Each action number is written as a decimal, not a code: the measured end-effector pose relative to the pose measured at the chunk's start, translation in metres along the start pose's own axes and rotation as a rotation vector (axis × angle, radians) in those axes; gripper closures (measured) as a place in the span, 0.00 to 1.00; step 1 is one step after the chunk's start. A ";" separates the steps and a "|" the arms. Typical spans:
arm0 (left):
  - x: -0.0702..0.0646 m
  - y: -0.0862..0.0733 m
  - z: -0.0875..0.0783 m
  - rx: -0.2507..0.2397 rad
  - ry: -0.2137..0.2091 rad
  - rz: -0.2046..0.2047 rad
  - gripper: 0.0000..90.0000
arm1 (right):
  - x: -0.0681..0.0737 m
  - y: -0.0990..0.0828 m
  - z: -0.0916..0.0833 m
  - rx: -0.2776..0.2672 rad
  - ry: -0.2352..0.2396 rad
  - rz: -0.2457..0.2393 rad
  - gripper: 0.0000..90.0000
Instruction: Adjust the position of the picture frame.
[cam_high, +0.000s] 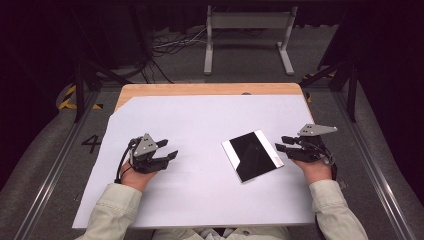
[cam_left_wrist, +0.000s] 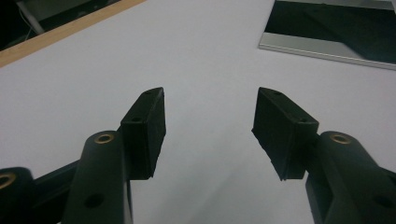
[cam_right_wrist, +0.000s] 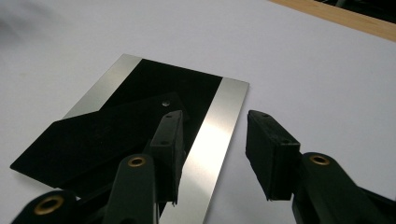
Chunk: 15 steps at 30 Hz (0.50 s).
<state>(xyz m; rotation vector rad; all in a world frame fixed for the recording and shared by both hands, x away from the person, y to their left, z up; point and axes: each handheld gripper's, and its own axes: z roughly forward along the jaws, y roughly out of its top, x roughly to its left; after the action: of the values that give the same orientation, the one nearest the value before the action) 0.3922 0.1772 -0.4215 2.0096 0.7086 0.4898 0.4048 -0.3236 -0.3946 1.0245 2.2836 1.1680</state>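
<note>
Your shiny plate (cam_high: 252, 155) lies flat on the white sheet (cam_high: 200, 120), a bit to the right of the middle. It is dark in the center with a bright silver strip along two opposite sides. It sits crooked — its long way runs from the near left corner up toward the far right, so no edge lines up with the wooden table (cam_high: 210, 89) edge.

Your right gripper (cam_high: 286, 143) is just beside the plate's right edge. Its jaws are apart and hold nothing; in the right gripper view one jaw hangs over the plate and the other over the sheet.

Your left gripper (cam_high: 169, 150) rests well to the left of the plate — jaws wide apart, nothing between them.
</note>
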 end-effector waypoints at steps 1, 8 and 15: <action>0.000 0.000 0.000 0.000 0.000 0.000 0.50 | 0.000 0.000 0.000 0.000 0.000 0.000 0.63; 0.000 0.001 0.000 0.000 -0.015 -0.009 0.50 | 0.000 0.000 0.000 0.003 0.003 0.001 0.64; -0.001 0.002 -0.002 0.007 -0.031 -0.018 0.61 | 0.000 0.003 0.002 0.009 0.024 0.000 0.72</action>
<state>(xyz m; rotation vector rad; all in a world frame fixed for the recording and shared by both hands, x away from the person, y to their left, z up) 0.3909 0.1774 -0.4190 2.0115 0.7100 0.4446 0.4069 -0.3213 -0.3934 1.0194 2.3093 1.1777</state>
